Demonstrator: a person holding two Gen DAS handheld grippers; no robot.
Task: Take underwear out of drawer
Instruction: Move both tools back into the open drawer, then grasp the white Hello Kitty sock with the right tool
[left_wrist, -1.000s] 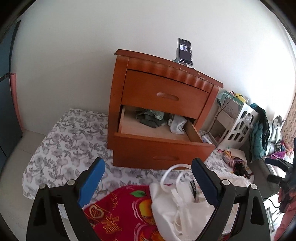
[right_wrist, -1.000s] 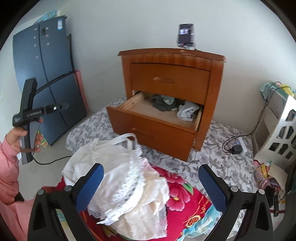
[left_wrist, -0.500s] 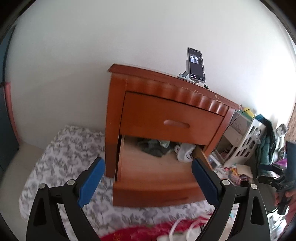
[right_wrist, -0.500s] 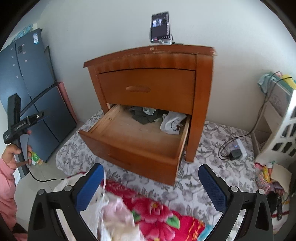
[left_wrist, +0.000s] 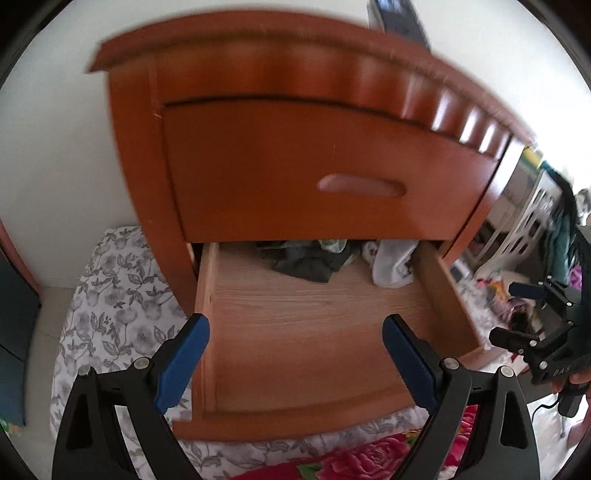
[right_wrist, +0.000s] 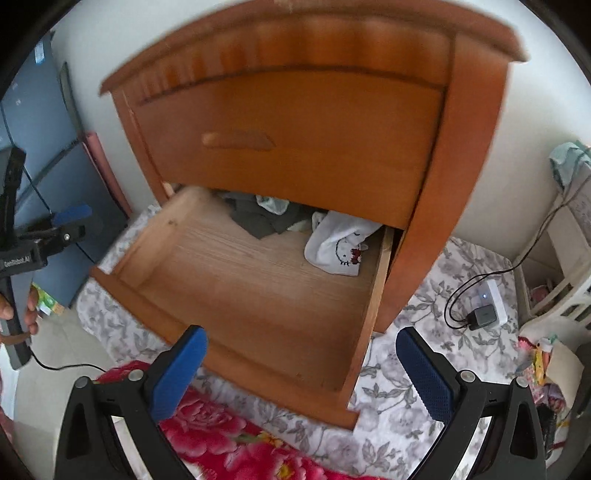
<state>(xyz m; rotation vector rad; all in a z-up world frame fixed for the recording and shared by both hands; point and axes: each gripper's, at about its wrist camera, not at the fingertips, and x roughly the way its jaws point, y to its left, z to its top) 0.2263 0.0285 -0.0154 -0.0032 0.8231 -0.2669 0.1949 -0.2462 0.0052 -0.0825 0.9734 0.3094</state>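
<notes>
Both hand-held grippers are spread wide and hold nothing. From its own camera, the left hand-held gripper (left_wrist: 295, 354) hangs over the front part of the open lower drawer (left_wrist: 314, 332) of a wooden nightstand (left_wrist: 295, 155), its blue pads above bare drawer floor. The underwear lies well beyond the fingertips, at the back of the drawer, partly under the closed upper drawer (left_wrist: 332, 173): a dark grey-green bundle (left_wrist: 306, 264) near the middle and a white piece (left_wrist: 391, 266) just to its right, near the drawer's right wall.

The right hand-held gripper (right_wrist: 301, 363) hovers off the drawer's front right corner, above a grey floral sheet (right_wrist: 406, 369) and a red flowered blanket (right_wrist: 221, 443). Its view shows the white piece (right_wrist: 340, 247) carries a small cartoon print, blurred in the left view, and a charger with a black cable (right_wrist: 480, 314) on the sheet to the right. Only the left view shows a dark phone-like thing (left_wrist: 402, 16), blurred, on top of the nightstand. Each camera catches the other hand-held gripper at its edge.
</notes>
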